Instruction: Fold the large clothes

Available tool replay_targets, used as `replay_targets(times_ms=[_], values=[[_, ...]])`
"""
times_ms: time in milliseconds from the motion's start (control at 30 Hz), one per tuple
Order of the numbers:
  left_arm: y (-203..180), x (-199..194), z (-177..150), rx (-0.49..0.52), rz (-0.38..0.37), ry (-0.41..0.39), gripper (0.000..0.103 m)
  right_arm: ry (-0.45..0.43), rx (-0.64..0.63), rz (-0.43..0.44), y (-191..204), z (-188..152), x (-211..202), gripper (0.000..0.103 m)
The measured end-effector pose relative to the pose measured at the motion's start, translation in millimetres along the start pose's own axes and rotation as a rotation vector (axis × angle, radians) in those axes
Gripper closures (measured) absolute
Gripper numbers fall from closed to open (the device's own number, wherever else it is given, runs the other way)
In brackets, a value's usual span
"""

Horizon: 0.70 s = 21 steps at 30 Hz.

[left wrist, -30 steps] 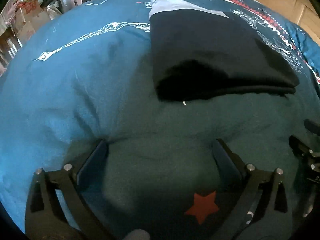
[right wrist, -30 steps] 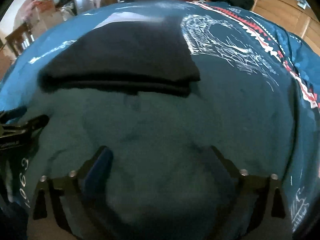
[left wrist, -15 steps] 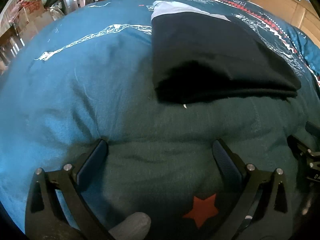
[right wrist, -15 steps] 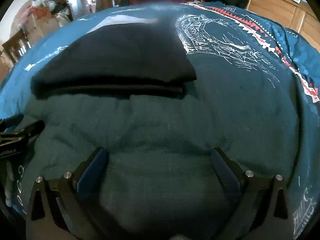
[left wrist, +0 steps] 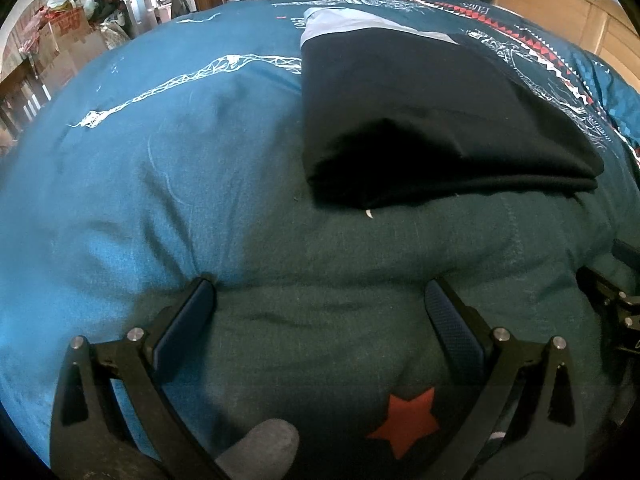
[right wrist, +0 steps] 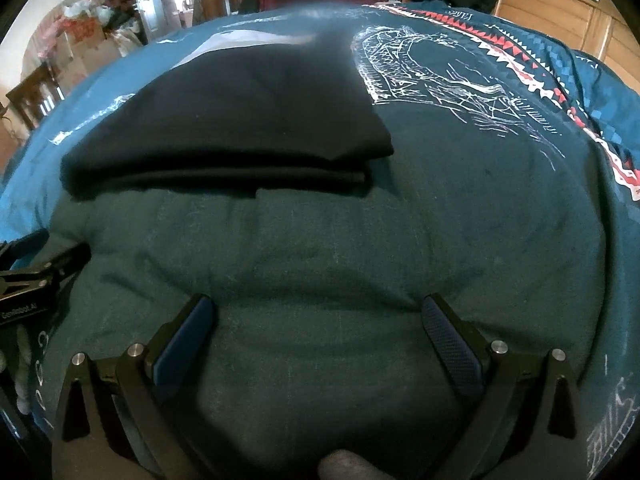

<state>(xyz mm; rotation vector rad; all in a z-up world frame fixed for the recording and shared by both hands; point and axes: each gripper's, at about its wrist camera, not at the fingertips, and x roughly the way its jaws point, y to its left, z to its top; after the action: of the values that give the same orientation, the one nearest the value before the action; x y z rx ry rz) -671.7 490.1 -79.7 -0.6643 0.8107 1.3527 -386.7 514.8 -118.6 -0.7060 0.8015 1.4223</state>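
Ahead, folded black garment (left wrist: pixel 432 120) lies beyond both spread tools (left wrist: pixel 320 300).

The bedcover (left wrist: pixel 168 168) is matt teal cloth, softly creased. The folded black garment (left wrist: pixel 420 120) is smooth and matt. At two o'clock, the headboard (right wrist: pixel 560 4) is glossy wood.

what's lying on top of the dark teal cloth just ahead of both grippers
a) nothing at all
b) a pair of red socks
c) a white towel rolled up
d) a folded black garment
d, a folded black garment lies flat on the dark teal cloth, beyond the open left hand-held gripper; the right wrist view shows the same garment ahead of the open right hand-held gripper.
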Motion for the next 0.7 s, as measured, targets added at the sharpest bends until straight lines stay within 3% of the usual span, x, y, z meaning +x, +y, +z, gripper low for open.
replay_targets(times_ms=[700], values=[[1.8, -1.0, 4.9, -0.032, 0.004, 0.0, 0.0, -0.011, 0.013, 0.01, -1.8, -0.5, -1.6, 0.0]])
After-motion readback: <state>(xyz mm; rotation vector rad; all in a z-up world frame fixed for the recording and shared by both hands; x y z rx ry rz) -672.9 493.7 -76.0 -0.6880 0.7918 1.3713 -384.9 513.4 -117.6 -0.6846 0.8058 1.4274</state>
